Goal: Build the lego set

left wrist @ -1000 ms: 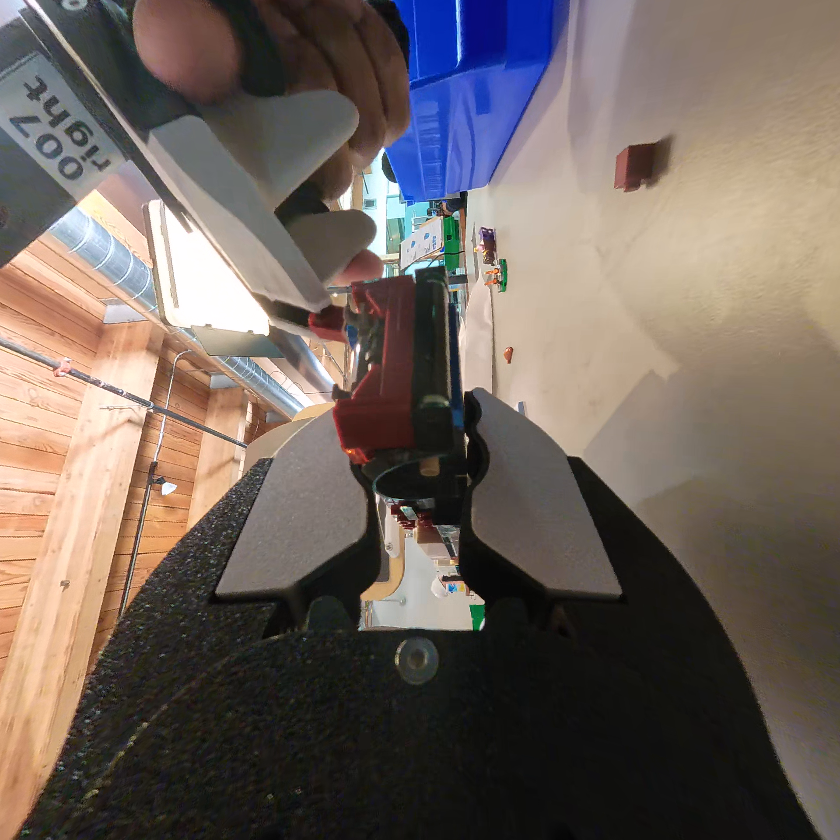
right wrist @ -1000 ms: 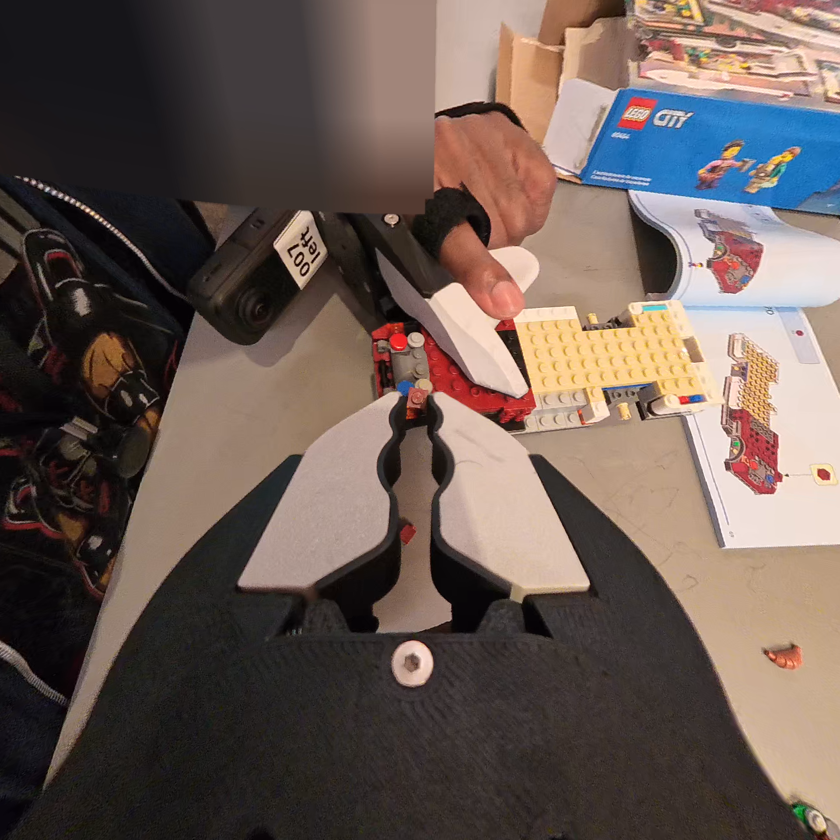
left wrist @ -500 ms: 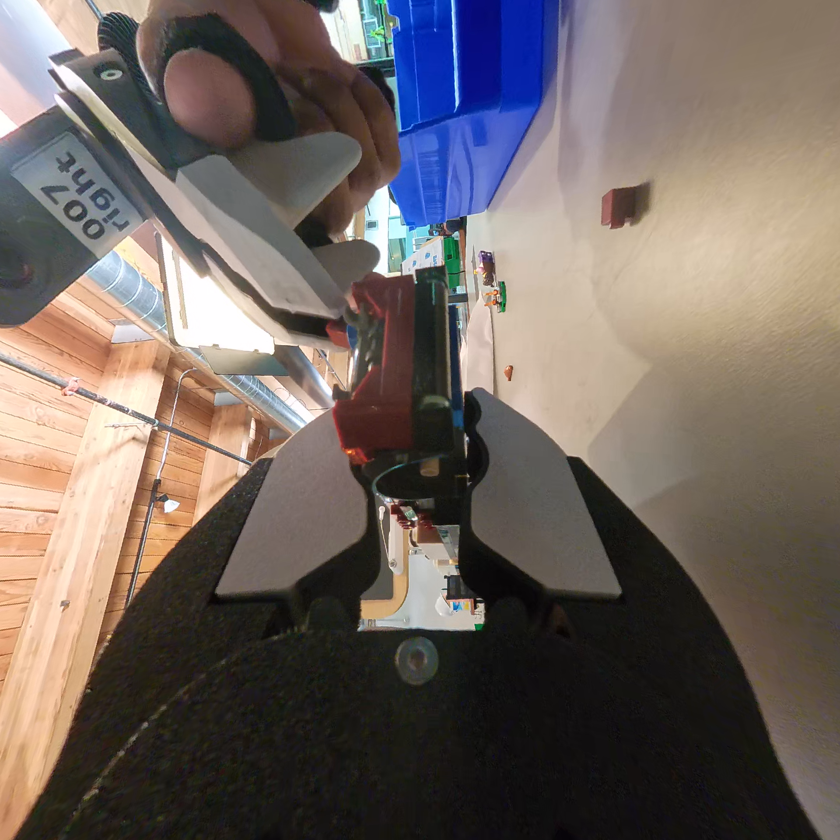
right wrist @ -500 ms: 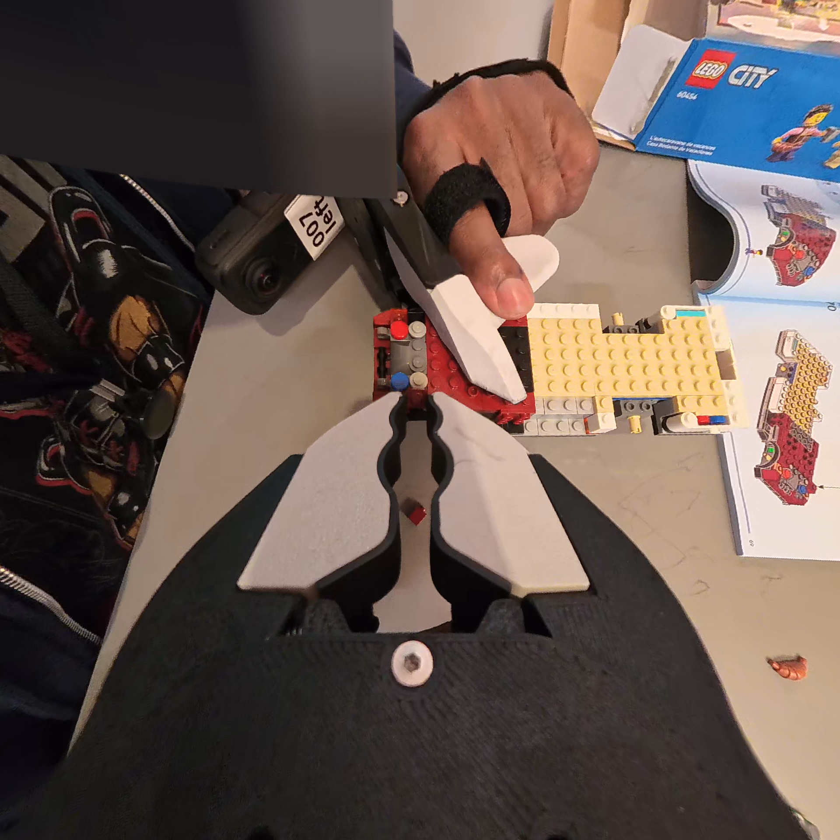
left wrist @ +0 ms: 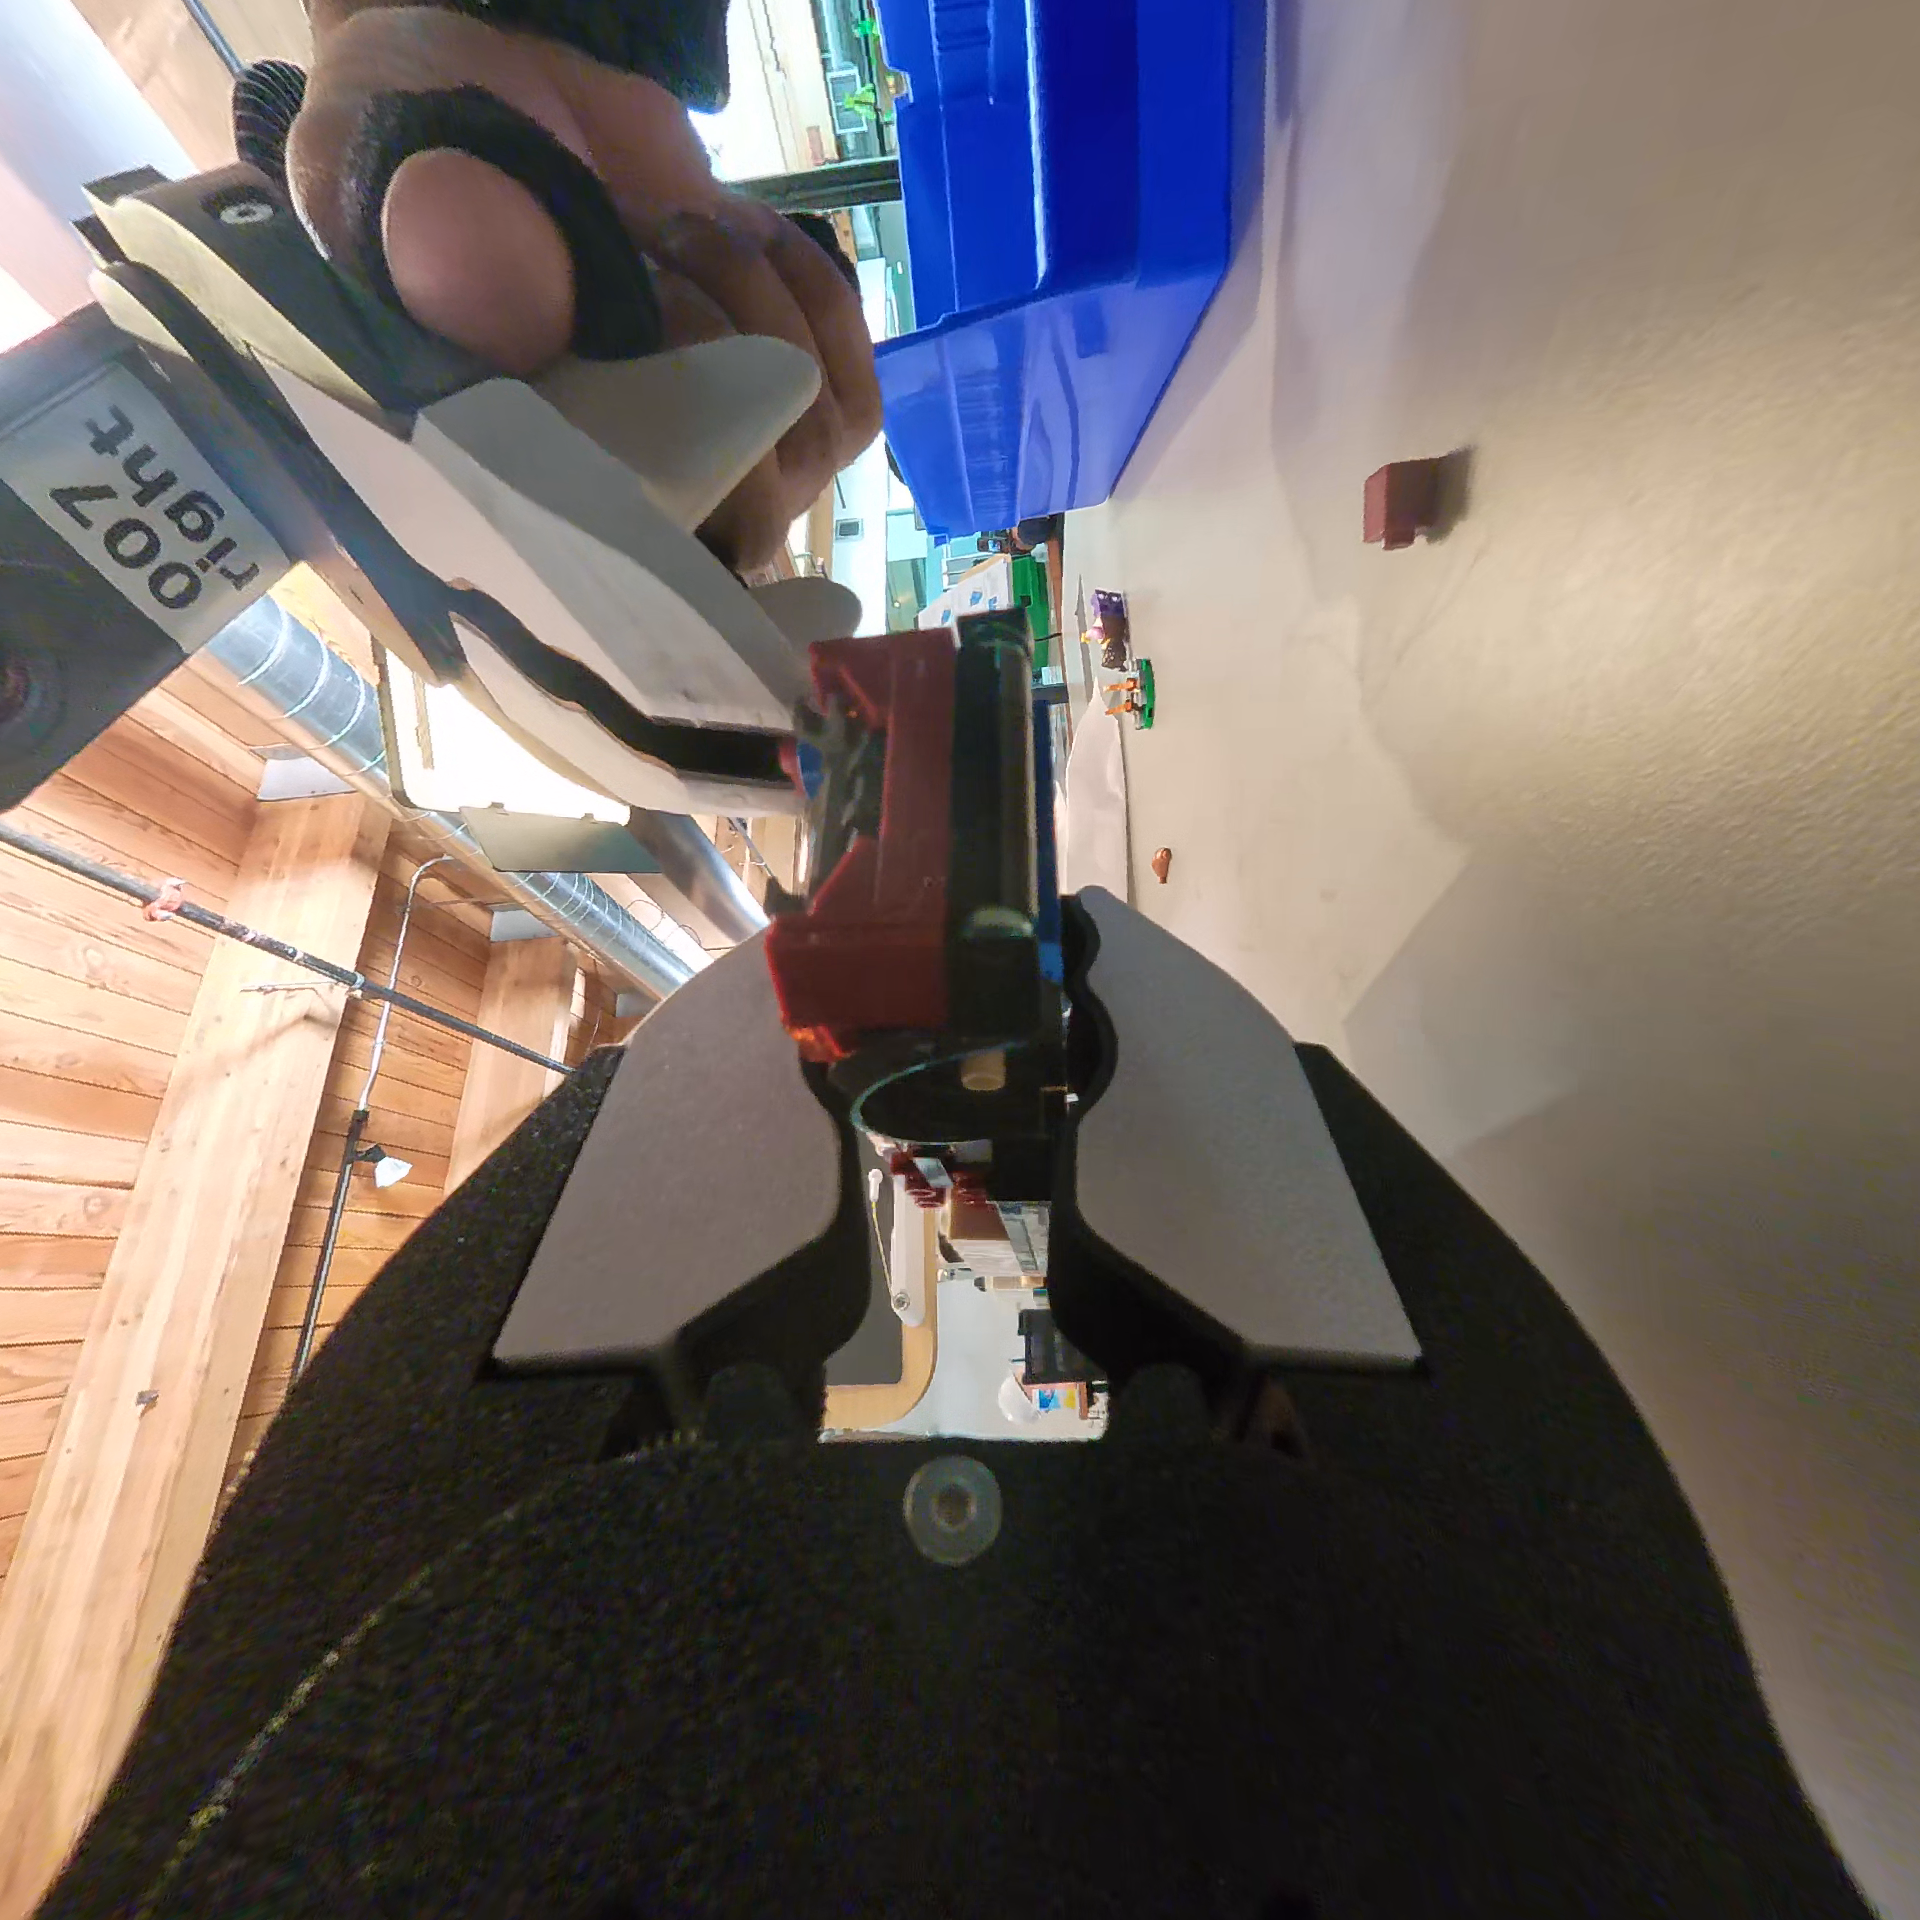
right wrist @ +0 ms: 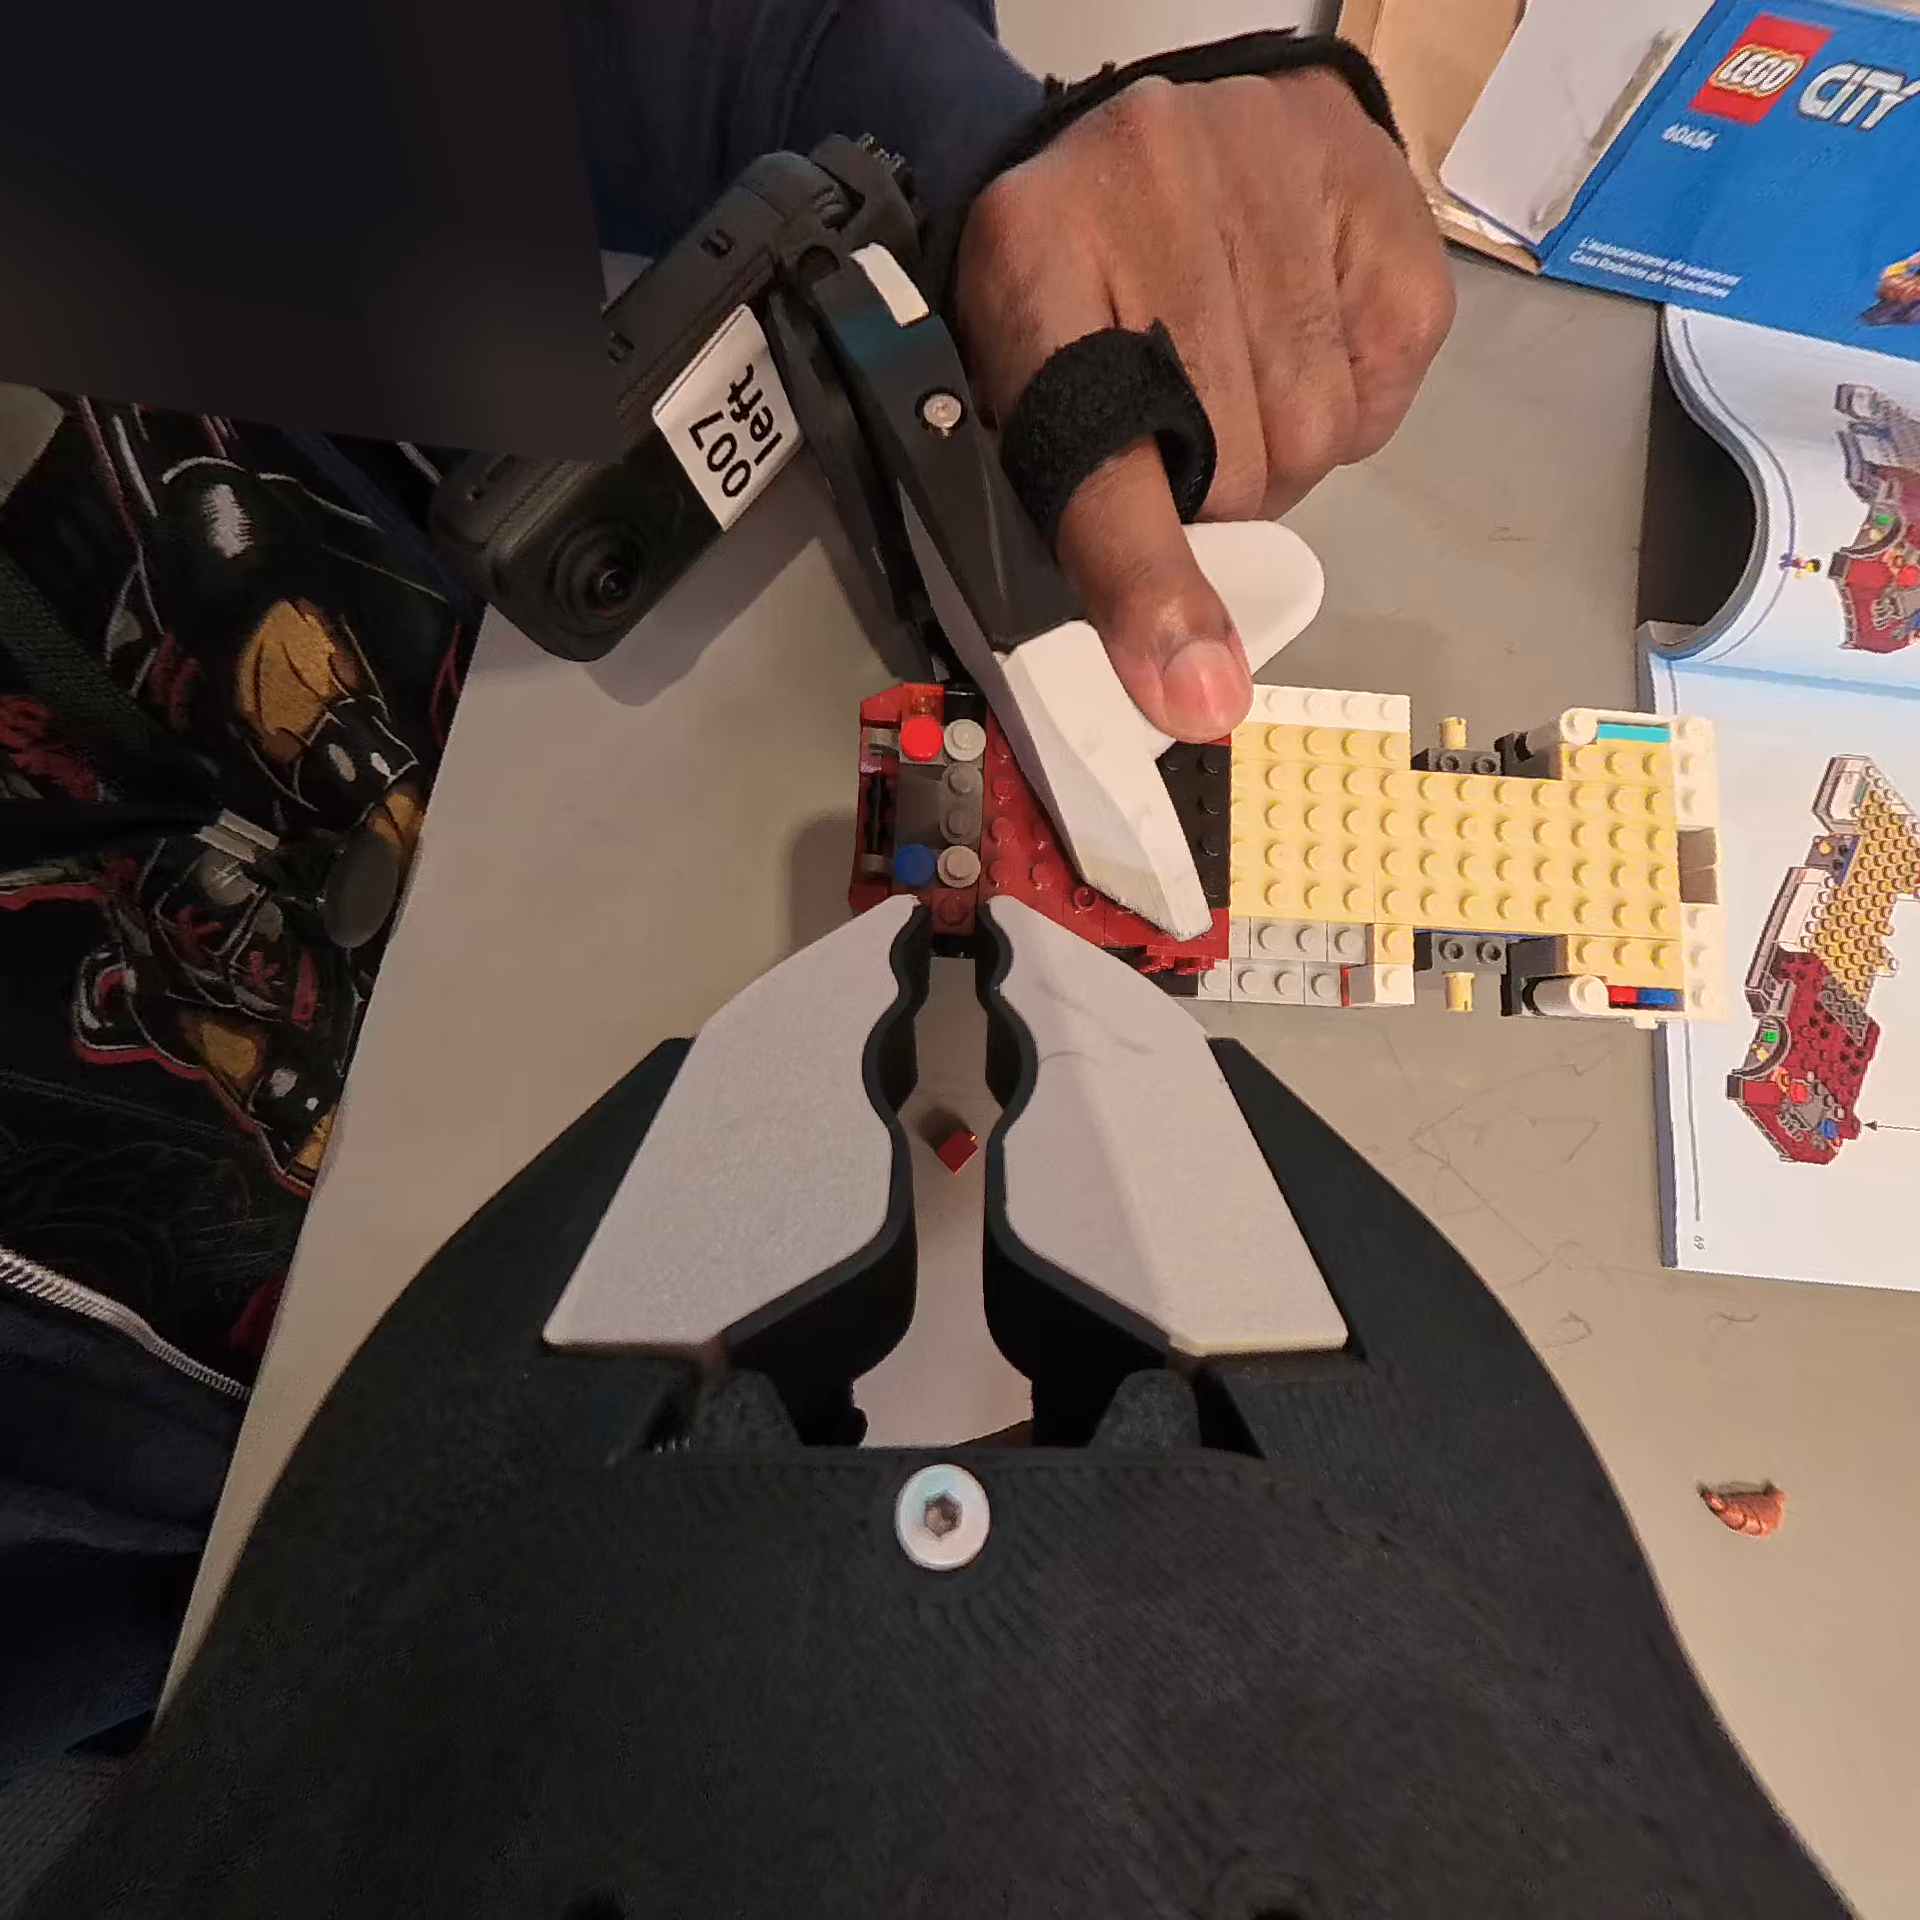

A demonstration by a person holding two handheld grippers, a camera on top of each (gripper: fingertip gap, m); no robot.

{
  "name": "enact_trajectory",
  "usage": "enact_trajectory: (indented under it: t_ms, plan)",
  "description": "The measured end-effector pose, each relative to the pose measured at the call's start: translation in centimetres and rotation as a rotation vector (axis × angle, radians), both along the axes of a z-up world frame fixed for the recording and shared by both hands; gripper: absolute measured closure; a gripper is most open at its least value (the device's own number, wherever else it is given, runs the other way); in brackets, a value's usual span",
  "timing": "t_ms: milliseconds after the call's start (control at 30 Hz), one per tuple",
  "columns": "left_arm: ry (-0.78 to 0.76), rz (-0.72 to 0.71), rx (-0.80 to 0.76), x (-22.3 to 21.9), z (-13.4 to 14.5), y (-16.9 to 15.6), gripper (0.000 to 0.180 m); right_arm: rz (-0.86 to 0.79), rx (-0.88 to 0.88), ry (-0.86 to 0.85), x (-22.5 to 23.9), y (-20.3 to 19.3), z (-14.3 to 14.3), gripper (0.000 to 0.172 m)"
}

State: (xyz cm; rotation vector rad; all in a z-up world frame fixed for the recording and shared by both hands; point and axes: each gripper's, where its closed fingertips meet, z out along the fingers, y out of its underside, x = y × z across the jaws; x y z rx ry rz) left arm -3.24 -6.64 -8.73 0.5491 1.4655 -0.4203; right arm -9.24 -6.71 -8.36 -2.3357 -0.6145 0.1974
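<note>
Red and tan brick truck (right wrist: 1278,842) sits clamped in your left gripper (left wrist: 935,966), while your right gripper (right wrist: 951,914) pinches a small red brick (right wrist: 952,914) at its edge.

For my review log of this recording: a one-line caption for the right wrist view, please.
Right gripper pinching a small dark red brick at the red end of a brick vehicle, which the left gripper clamps on the table.

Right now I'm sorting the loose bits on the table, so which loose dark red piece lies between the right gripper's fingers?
The small dark red brick, on the table between the right gripper's fingers, untouched. The brown piece lies far right.
</note>
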Motion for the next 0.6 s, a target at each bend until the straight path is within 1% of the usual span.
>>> enact_trajectory:
  t_ms: [333,600]
  plan:
    - [0.016,-0.007,-0.016,-0.2,-0.1,0.11,0.143,0.005,0.029,-0.008,0.02,0.17,0.19,0.163]
    - [0.024,-0.009,-0.043,-0.35,-0.07,0.21,0.143,-0.009,0.118,-0.045,0.31,0.37,0.94,0.151]
